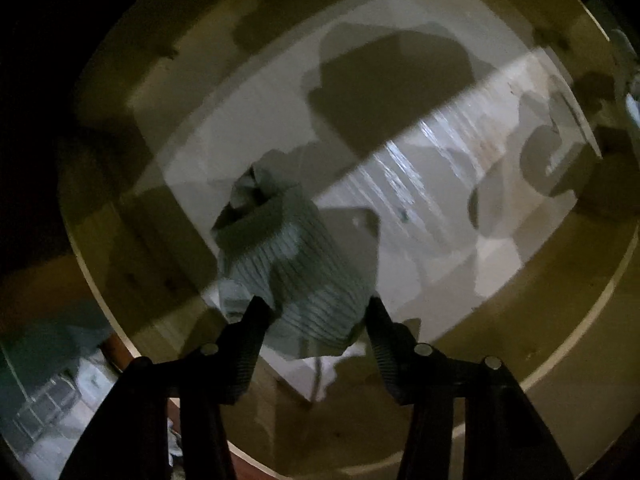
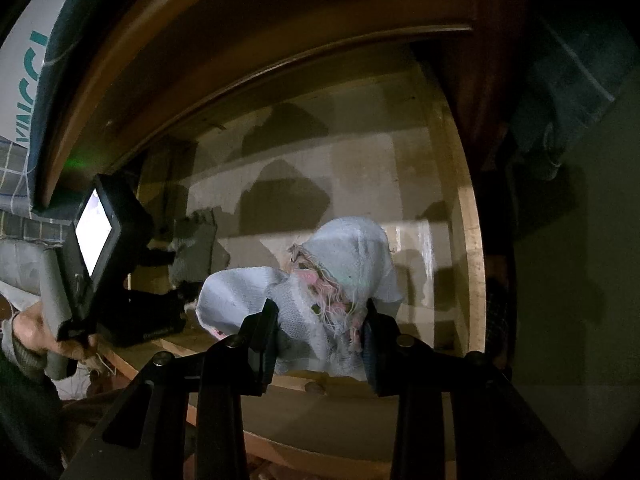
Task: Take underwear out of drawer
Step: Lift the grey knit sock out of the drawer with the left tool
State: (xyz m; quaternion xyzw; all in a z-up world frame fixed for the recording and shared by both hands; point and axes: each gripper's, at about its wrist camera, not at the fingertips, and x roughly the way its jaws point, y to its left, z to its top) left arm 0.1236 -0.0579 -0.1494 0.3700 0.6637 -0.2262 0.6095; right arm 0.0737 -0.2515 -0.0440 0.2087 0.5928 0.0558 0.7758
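Observation:
Looking down into the open wooden drawer (image 1: pixel 560 344), my left gripper (image 1: pixel 316 308) is shut on a bunched grey ribbed underwear (image 1: pixel 296 264); both pads press its sides just above the white-lined drawer bottom (image 1: pixel 248 128). In the right wrist view my right gripper (image 2: pixel 320 312) is shut on a pale blue underwear (image 2: pixel 352 252) with frayed pink threads, held over the drawer's front edge. The same view shows the grey underwear (image 2: pixel 196 248) at the left, beside the lit screen (image 2: pixel 94 236) on the left gripper.
The drawer's right wall (image 2: pixel 468 240) and the curved brown furniture top (image 2: pixel 200 40) frame the opening. A person's hand (image 2: pixel 32 332) grips the left handle. Checked fabric (image 2: pixel 16 168) lies at the far left and dark cloth (image 2: pixel 560 100) at the right.

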